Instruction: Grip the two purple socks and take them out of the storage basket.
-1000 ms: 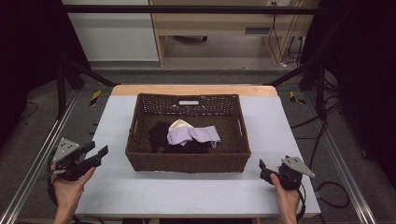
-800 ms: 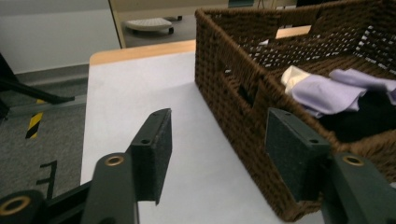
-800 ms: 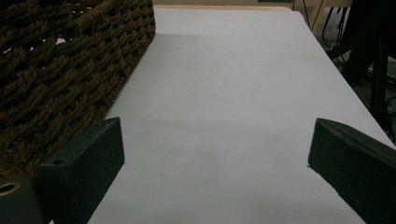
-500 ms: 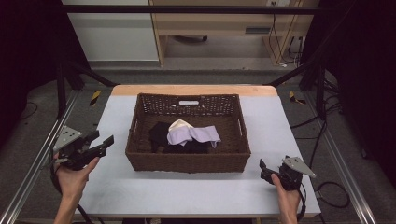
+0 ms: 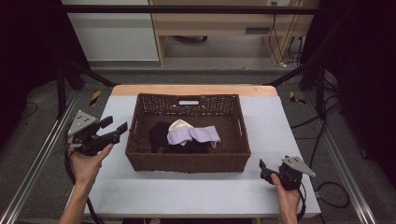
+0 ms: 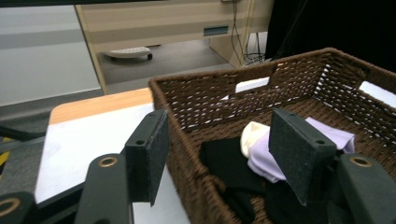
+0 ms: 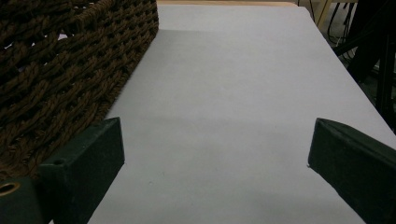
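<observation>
One brown wicker basket (image 5: 187, 161) stands in the middle of the pale surface (image 5: 187, 196). Inside it lie three pieces of cloth that can be told apart: one black piece (image 5: 161, 134) toward the basket's left side, one cream piece (image 5: 180, 125) in the middle, and one lilac piece (image 5: 198, 135) draped partly over the cream one and reaching to the right. More dark cloth lies under them, but whether it is a separate piece cannot be told.

Two grippers are in sight, one per hand. The left gripper (image 5: 116, 129) is held above the surface just beside the basket's left wall, its jaws spread apart and grasping nothing; in the left gripper view they frame the basket's near corner and the cloths. The right gripper (image 5: 263, 169) sits low, near the basket's front right corner, jaws likewise spread wide and holding nothing.
</observation>
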